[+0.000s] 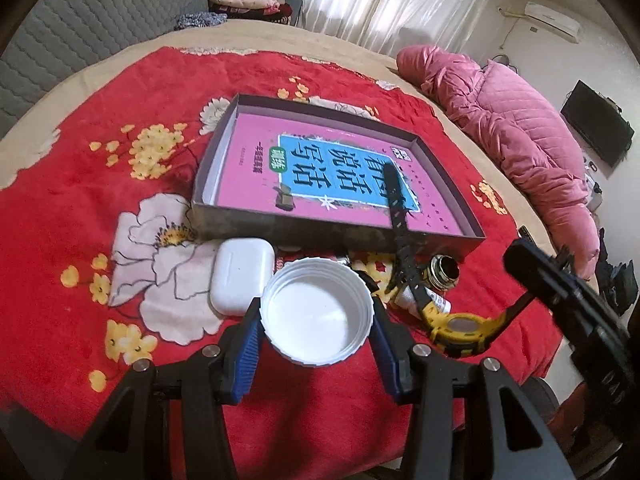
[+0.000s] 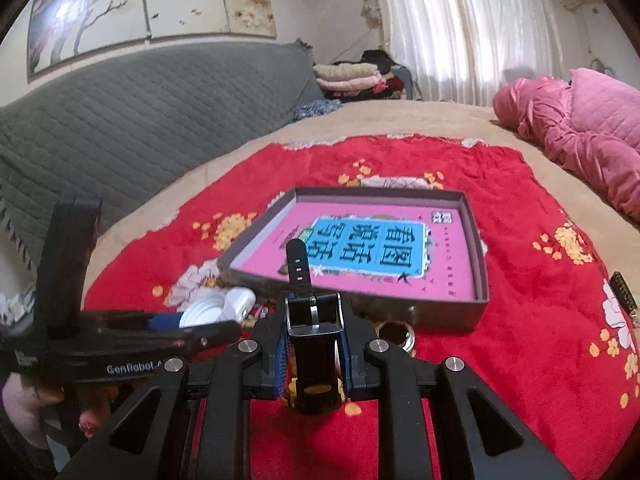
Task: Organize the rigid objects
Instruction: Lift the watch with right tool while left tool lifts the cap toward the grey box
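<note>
1. Holding both loads clear of the bed, you have not yet dropped anything new into the shallow box (image 1: pixel 436 240), which sits on the red floral blanket (image 1: pixel 60 208) just beyond the grippers.
2. Your left gripper (image 1: pixel 316 334) is clamped on a white ribbed lid (image 1: pixel 318 312), hollow side up, near the box's front wall.
3. Your right gripper (image 2: pixel 314 354) is clenched on a yellow-and-black wristwatch (image 2: pixel 314 376); its black strap (image 2: pixel 298 266) points up over the box.
4. Done so far, by my reading: only a pink book (image 1: pixel 256 152) lies flat inside the box.
5. Left on the blanket in front of the box: a white earbuds case (image 1: pixel 240 280) on the left, a small white tube (image 1: pixel 424 300), and a dark jar with a gold rim (image 1: pixel 442 270) on the right.
6. I judge the task early: two things in hand, at least three waiting.
</note>
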Tool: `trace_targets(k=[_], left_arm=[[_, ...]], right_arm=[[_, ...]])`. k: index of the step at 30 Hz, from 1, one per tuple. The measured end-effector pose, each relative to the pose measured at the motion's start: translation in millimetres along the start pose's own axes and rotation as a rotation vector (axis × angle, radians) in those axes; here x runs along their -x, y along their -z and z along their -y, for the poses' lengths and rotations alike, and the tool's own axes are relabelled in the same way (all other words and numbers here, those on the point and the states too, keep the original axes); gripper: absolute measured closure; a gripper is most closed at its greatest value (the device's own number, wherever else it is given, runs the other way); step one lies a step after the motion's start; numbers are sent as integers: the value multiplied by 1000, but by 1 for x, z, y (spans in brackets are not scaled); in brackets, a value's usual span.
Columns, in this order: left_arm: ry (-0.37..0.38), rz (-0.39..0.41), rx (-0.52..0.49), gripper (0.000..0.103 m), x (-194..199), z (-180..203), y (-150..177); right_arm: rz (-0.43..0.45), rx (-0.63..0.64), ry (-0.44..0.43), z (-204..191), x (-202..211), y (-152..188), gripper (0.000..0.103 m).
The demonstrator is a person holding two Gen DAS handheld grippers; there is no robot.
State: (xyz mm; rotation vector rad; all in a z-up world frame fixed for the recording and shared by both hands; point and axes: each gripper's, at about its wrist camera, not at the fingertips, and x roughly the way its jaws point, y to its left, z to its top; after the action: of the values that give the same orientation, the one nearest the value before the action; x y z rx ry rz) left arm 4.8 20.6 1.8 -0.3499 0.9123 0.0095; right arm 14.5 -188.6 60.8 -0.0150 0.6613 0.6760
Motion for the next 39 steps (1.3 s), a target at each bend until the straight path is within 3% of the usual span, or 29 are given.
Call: trace_targets(k=[14, 24, 39], left_arm=[[-27, 34, -33, 53, 2, 2, -7], [-53, 79, -22, 53, -5, -6, -30], [-94, 58, 7, 53, -29, -17, -59]], right_arm=[[74, -46, 38, 15, 7, -22, 83], [99, -74, 67, 28, -2, -34, 83], [131, -105, 132, 47, -19, -54, 83]])
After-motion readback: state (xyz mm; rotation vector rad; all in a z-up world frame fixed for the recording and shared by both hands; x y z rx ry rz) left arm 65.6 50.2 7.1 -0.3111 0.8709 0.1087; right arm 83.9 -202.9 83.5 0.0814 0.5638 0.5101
